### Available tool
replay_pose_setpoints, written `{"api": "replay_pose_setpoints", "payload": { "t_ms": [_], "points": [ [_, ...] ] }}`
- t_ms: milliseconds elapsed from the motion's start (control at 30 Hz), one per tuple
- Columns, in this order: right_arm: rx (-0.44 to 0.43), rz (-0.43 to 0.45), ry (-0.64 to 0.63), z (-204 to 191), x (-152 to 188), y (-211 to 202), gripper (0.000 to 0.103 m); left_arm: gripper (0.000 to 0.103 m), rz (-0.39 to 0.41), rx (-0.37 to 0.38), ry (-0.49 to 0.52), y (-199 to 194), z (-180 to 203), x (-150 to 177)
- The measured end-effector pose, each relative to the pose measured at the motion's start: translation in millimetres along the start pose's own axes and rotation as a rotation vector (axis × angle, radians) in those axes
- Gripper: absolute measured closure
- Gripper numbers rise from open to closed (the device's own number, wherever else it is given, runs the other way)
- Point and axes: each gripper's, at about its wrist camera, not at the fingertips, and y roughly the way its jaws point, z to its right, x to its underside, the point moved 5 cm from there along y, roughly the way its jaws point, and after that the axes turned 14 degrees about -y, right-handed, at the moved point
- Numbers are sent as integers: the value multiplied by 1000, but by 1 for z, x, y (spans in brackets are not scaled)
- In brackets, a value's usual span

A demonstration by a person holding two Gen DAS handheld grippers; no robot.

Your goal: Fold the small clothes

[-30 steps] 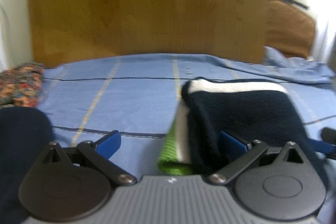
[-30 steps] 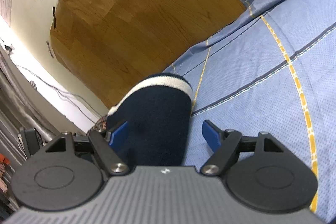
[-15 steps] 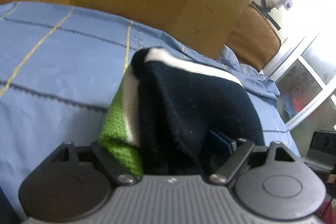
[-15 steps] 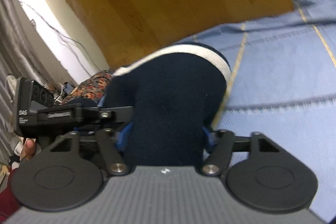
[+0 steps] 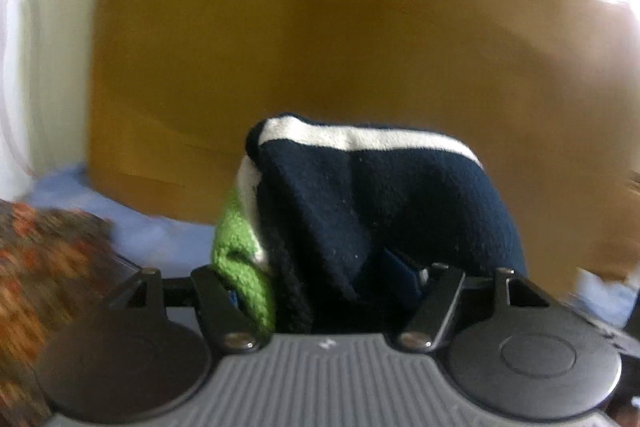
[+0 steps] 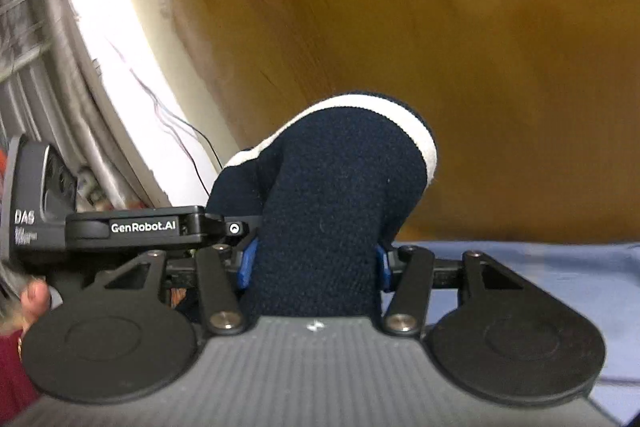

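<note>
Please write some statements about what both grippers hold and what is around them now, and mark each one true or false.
1. The right gripper is closed on the folded navy garment. True.
2. The left gripper is empty. False: the same garment is between its fingers.
3. The garment has a white stripe and a green part. True.
4. The bed sheet is red. False: it is light blue.
5. A wooden headboard stands behind the garment. True.
6. The flowered cloth lies on the right in the left wrist view. False: it is at the left edge.
</note>
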Motion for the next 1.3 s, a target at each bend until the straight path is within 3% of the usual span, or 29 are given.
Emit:
{"api": "replay_pose_setpoints", "payload": {
  "t_ms": [100, 167, 200, 233, 267, 400, 467, 500, 600, 800, 933, 1100, 1300],
  "points": [
    [-32, -78, 96, 15, 15, 74, 46, 38, -8, -168, -45, 45, -38, -13],
    [4, -156, 97, 17, 34, 113, 45, 39, -59, -264, -75, 75, -63, -7],
    [44, -195, 77, 17, 45, 127, 37, 36, -99, -310, -89, 90, -75, 0],
    [104, -226, 47, 17, 55, 135, 34, 19, -89, -311, -115, 94, -83, 3],
    [144, -220, 21, 16, 61, 135, 27, 18, -85, -303, -131, 93, -84, 3],
    [171, -199, -23, 5, 59, 99, 24, 20, -25, -339, -53, 61, -65, 4],
    [222, -157, -47, -2, 56, 64, 19, 12, 46, -346, 6, 27, -48, 13],
    [239, -145, -62, -7, 59, 41, 17, 2, 92, -355, 35, 9, -40, 16],
    [262, -159, -101, -23, 80, -20, 16, 0, 191, -320, 106, -49, -17, 55],
    [291, -193, -44, -47, 136, -114, 15, 0, 128, -268, 135, -96, 6, 133],
    [355, -137, -84, -61, 148, -149, 15, 0, 154, -338, 211, -109, 18, 171],
    [432, -84, -84, -51, 154, -162, 13, 0, 138, -336, 250, -118, 24, 195],
    [409, -80, 57, -34, 154, -174, 13, 0, 111, -329, 263, -121, 39, 215]
  ]
}}
